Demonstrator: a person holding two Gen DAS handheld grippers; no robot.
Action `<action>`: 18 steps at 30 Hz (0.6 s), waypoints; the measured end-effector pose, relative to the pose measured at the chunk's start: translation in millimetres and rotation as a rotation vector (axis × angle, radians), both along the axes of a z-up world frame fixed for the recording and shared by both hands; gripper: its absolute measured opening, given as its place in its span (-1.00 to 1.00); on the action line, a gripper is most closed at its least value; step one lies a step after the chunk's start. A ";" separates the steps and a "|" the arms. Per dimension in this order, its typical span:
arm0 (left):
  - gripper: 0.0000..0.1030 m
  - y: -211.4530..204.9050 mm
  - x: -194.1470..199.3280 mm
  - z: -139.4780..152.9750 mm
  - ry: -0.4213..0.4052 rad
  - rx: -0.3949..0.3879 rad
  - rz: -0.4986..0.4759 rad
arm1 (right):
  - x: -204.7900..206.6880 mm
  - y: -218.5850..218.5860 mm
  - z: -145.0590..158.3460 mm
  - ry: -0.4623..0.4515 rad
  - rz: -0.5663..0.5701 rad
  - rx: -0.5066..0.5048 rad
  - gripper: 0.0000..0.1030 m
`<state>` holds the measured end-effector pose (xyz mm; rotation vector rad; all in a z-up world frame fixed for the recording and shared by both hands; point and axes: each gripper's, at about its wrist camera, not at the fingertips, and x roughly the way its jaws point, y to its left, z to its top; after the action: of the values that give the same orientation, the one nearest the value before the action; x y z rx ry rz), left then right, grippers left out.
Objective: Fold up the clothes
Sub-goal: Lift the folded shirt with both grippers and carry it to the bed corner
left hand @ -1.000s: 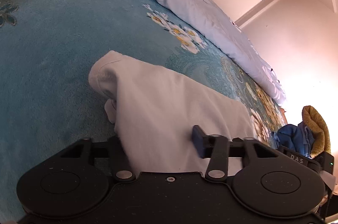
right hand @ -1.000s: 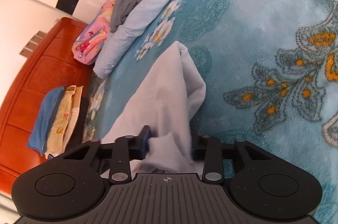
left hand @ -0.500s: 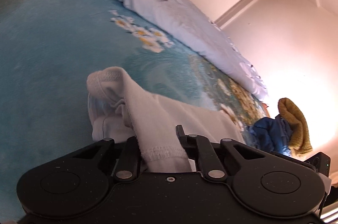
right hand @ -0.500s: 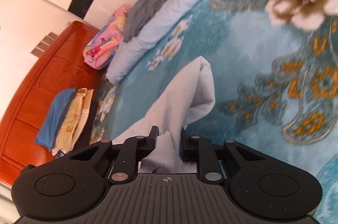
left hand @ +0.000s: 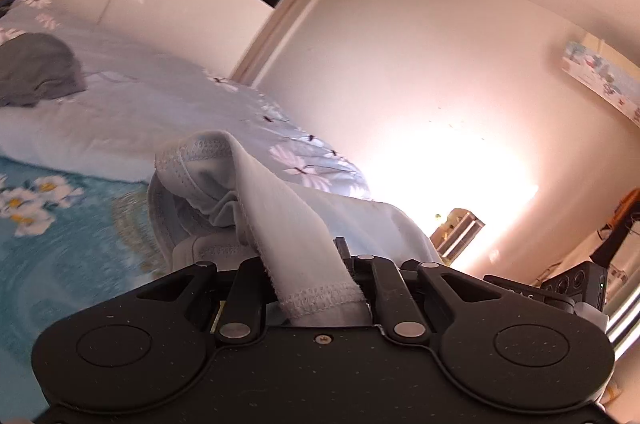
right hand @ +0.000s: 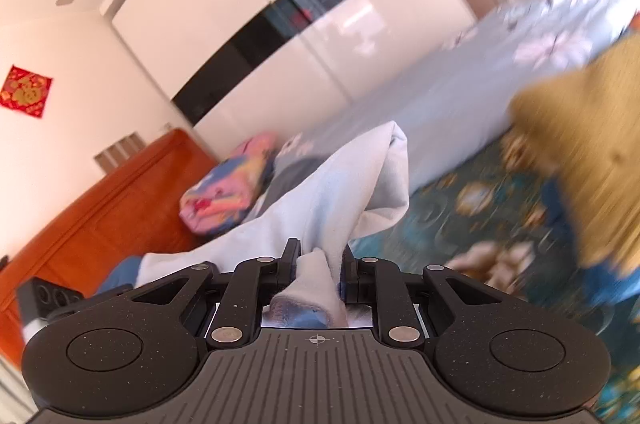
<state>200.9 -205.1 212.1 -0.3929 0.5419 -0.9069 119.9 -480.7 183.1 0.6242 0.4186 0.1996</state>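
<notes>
A pale blue-white garment (left hand: 280, 208) is lifted off the teal flowered bedspread (left hand: 60, 244). My left gripper (left hand: 308, 264) is shut on its stitched hem, and the cloth drapes forward with a ribbed cuff hanging at the left. In the right wrist view my right gripper (right hand: 318, 260) is shut on another bunched edge of the same garment (right hand: 344, 180), which rises ahead of the fingers. Both grippers are tilted up toward the room.
A light blue quilt (left hand: 132, 108) with a grey garment (left hand: 36, 72) lies along the far side. A mustard garment (right hand: 580, 152) on blue cloth is at the right. A pink pillow (right hand: 228, 192) and a wooden headboard (right hand: 100, 208) are at the left.
Both grippers closed on the garment's edges and lifted it off the bedspread. The cameras tilted up from the bed toward the walls and wardrobe.
</notes>
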 end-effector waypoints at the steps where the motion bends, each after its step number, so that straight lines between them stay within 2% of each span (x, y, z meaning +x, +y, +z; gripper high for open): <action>1: -0.78 -18.6 0.6 8.8 -0.023 0.005 -0.024 | -3.2 -13.8 10.3 -0.011 -0.021 -0.019 -0.71; 3: -0.78 -55.8 2.7 22.1 -0.057 0.011 -0.068 | -10.6 -43.4 27.2 -0.024 -0.063 -0.058 -0.71; 8: -0.78 -144.5 11.3 38.2 -0.081 -0.004 -0.158 | -21.7 -112.6 59.0 -0.013 -0.147 -0.127 -0.71; 13: -0.77 -220.6 12.0 31.2 -0.104 0.002 -0.232 | -24.1 -177.1 77.7 0.013 -0.219 -0.209 -0.71; 16: -0.75 -256.4 13.6 16.0 -0.108 0.001 -0.247 | -20.8 -211.3 78.1 0.031 -0.262 -0.233 -0.71; 18: -0.75 -276.5 18.1 -0.9 -0.100 0.019 -0.247 | -13.6 -228.3 65.6 0.059 -0.277 -0.240 -0.71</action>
<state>219.0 -481.6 211.2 -0.2652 0.5131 -1.1521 106.3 -709.0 248.7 0.4457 0.4013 -0.1321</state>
